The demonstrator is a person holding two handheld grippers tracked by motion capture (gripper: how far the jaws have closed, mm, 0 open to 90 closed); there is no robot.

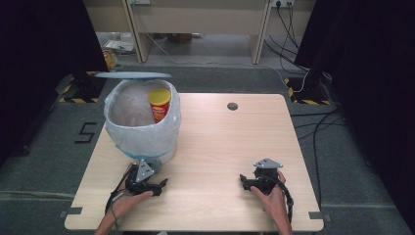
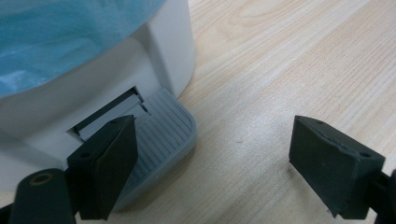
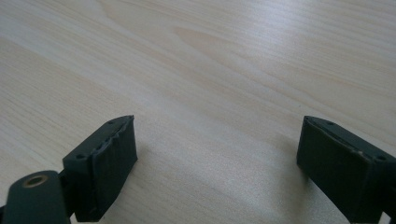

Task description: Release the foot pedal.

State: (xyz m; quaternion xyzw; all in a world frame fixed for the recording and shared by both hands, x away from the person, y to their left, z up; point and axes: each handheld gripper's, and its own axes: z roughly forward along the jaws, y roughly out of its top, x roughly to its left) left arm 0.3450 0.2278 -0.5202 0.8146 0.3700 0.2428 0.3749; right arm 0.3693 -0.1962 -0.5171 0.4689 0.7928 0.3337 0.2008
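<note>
L gripper [image 2: 212, 158] jaws spread, one over grey ribbed pedal [image 2: 163, 135] of white bag-lined bin [image 1: 142, 122]; R gripper [image 3: 217, 163] jaws spread, nothing between, above pale wooden table [image 3: 210, 70].

The white bin [image 1: 142, 129] with its raised lid [image 1: 133, 75] is blocking the table's [image 1: 230, 147] far left, and its grey pedal [image 2: 161, 135] is jutting out just beside the left gripper [image 1: 159, 186] (jaws apart); bare wood is lying elsewhere.

Black tools [image 1: 151, 186] — grey triangular plates, trailing black cables.
</note>
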